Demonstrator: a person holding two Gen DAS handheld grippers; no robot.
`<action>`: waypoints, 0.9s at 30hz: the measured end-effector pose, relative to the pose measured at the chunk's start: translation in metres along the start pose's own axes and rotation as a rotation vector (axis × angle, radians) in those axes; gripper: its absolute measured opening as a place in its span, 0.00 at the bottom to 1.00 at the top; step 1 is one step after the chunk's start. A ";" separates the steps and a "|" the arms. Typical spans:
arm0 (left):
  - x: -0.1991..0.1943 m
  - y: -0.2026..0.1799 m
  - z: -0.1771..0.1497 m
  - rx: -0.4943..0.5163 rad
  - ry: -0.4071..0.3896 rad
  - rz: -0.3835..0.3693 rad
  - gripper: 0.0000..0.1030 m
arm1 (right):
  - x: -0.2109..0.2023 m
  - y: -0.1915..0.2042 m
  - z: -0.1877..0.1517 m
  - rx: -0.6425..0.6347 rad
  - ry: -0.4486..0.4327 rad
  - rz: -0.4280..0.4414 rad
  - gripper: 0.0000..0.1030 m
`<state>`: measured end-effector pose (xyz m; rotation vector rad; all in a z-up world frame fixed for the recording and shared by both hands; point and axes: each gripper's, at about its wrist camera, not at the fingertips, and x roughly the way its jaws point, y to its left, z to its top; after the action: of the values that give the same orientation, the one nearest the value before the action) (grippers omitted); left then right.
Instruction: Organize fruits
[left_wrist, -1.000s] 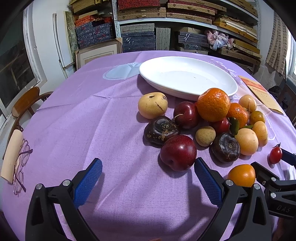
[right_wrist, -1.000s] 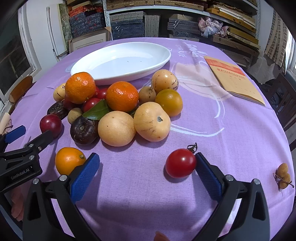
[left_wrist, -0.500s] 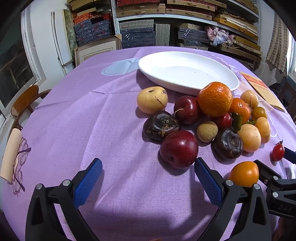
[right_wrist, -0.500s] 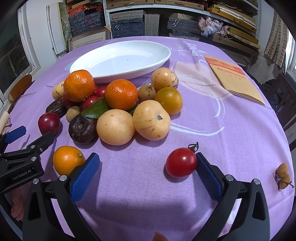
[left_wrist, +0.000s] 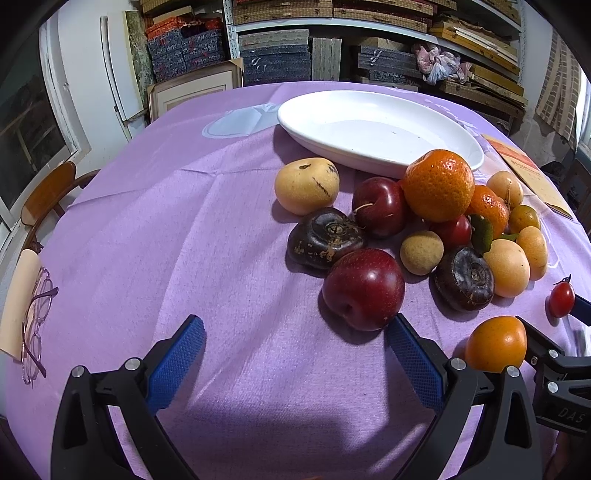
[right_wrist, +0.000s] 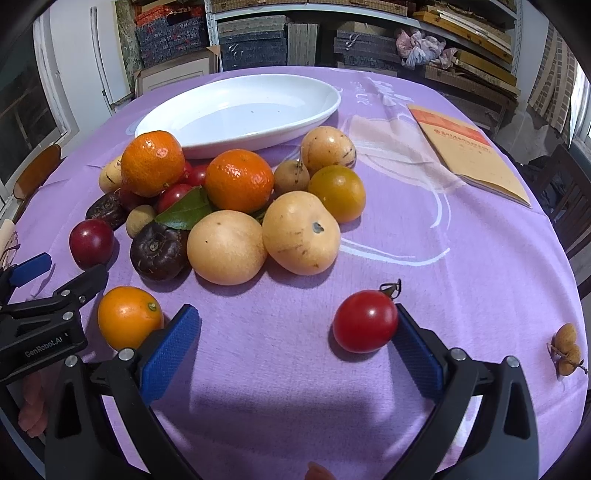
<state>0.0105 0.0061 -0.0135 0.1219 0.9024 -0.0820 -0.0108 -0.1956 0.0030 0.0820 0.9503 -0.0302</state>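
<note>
A pile of fruit lies on the purple cloth in front of an empty white oval plate (left_wrist: 380, 133) (right_wrist: 240, 110). My left gripper (left_wrist: 295, 343) is open; a dark red plum (left_wrist: 364, 288) sits just ahead of its right finger (left_wrist: 413, 358). My right gripper (right_wrist: 295, 332) is open; a red cherry tomato (right_wrist: 365, 320) rests against the inside of its right finger (right_wrist: 417, 350). A small orange fruit (right_wrist: 129, 317) (left_wrist: 496, 343) lies between the two grippers. Oranges (left_wrist: 439, 184), yellow pears (right_wrist: 301, 232) and dark mangosteens (left_wrist: 325, 236) fill the pile.
A brown booklet (right_wrist: 469, 151) lies at the right of the table. A cluster of small brown fruits (right_wrist: 567, 349) sits near the right edge. Glasses (left_wrist: 35, 321) lie at the left edge. A wooden chair (left_wrist: 48, 192) and shelves stand behind the table.
Both grippers have eased slightly forward toward the fruit. The plum and the tomato sit a little closer to the fingers. Nothing was grasped.
</note>
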 end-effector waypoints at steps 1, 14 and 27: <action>0.000 0.000 0.000 0.000 0.000 0.000 0.97 | 0.001 0.000 0.000 -0.001 0.000 -0.001 0.96; 0.005 0.006 0.000 -0.040 0.018 -0.032 0.97 | 0.001 0.001 0.000 -0.013 0.002 -0.013 0.96; 0.004 0.005 -0.001 -0.035 0.018 -0.034 0.97 | 0.001 0.000 -0.001 -0.029 0.010 -0.003 0.96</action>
<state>0.0129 0.0113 -0.0165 0.0745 0.9236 -0.0965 -0.0110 -0.1953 0.0023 0.0539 0.9607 -0.0192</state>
